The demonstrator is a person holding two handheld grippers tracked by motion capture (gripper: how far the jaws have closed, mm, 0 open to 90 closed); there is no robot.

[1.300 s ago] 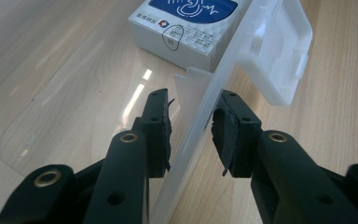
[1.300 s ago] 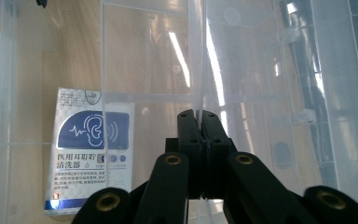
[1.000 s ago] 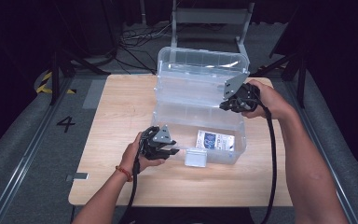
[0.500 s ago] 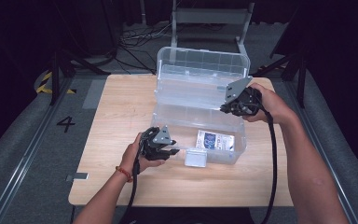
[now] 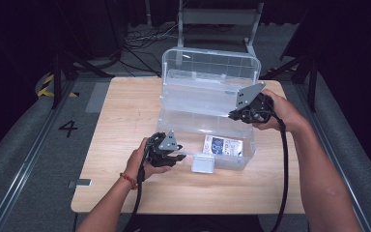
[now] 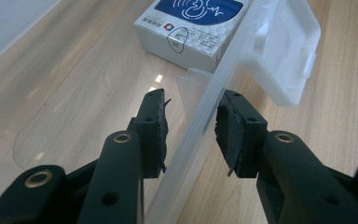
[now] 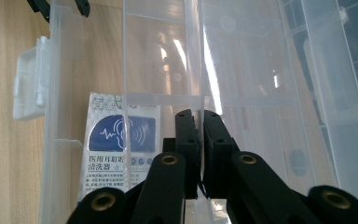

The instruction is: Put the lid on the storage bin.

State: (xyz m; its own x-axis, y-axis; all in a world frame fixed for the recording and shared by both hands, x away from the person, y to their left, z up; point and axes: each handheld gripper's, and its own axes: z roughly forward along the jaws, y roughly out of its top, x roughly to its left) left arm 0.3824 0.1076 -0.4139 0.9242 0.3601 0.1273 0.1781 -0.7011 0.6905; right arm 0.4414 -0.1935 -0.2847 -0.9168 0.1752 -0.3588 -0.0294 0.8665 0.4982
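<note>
A clear plastic box [image 5: 232,162] stands on the wooden table with its lid [image 5: 210,63] up. A white and blue medicine carton [image 5: 222,145] [image 6: 191,28] [image 7: 121,135] lies on its floor. My left gripper [image 5: 179,157] [image 6: 192,135] straddles the box's front wall [image 6: 200,116] beside the white latch [image 5: 203,163] [image 6: 279,51]. Its jaws stand apart, with a gap at the inner pad. My right gripper [image 5: 233,116] [image 7: 200,140] is shut on a thin wall of the clear inner tray [image 5: 198,96] [image 7: 242,70] at the box's right side.
The table [image 5: 125,121] has bare wood left of the box and along the near edge. A grey chair [image 5: 217,17] stands behind the table. Dark floor with cables lies beyond, and a grey rail runs along the left.
My right gripper has shifted slightly toward the near side with the tray wall in it. The left gripper has stayed at the front wall.
</note>
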